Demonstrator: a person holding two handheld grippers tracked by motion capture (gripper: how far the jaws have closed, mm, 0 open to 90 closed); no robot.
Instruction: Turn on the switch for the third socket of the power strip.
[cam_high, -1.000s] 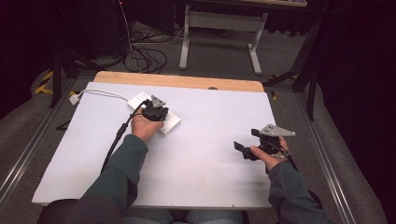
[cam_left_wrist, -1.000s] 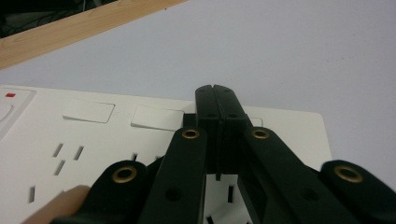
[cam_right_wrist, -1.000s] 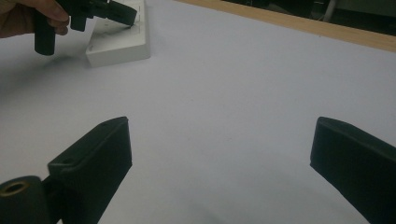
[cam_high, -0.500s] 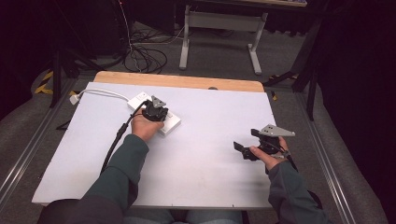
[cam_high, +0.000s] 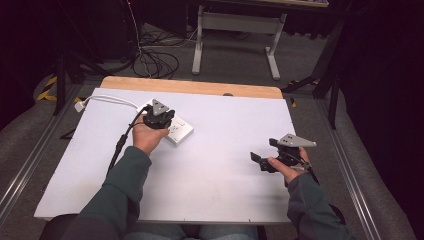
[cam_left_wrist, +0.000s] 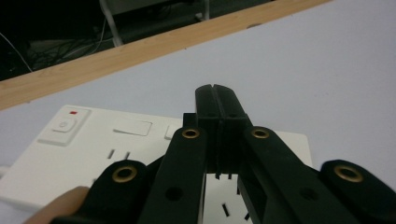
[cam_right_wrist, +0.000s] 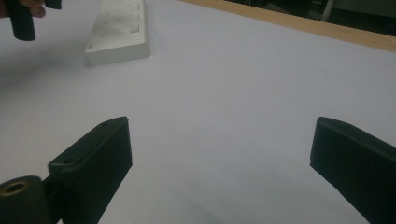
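My left tongs (cam_left_wrist: 217, 100) are pressed fully together with nothing between them, poised just above the white power strip (cam_high: 179, 131) that lies on the far left part of the worktop (cam_high: 225, 175), its white cable (cam_high: 107, 98) running off toward the left edge. Compared with a moment ago, my left hand (cam_high: 146, 137) has lifted a little and drifted slightly toward the near end of the strip, so the closed tips now sit over the socket slots rather than the rocker switch (cam_left_wrist: 63, 128) (I read this as coming away from a press on the strip, or lining up for the next one). My right tongs (cam_right_wrist: 219, 158) stand wide apart, holding nothing, low over the bare worktop well to the right of the strip, and they have not shifted. As for writing, I can make out none: the strip shows a small red mark (cam_left_wrist: 73, 112) above the switch and a blank pale rectangle (cam_left_wrist: 132, 127) beside it, but no brand or label is readable at this sharpness.
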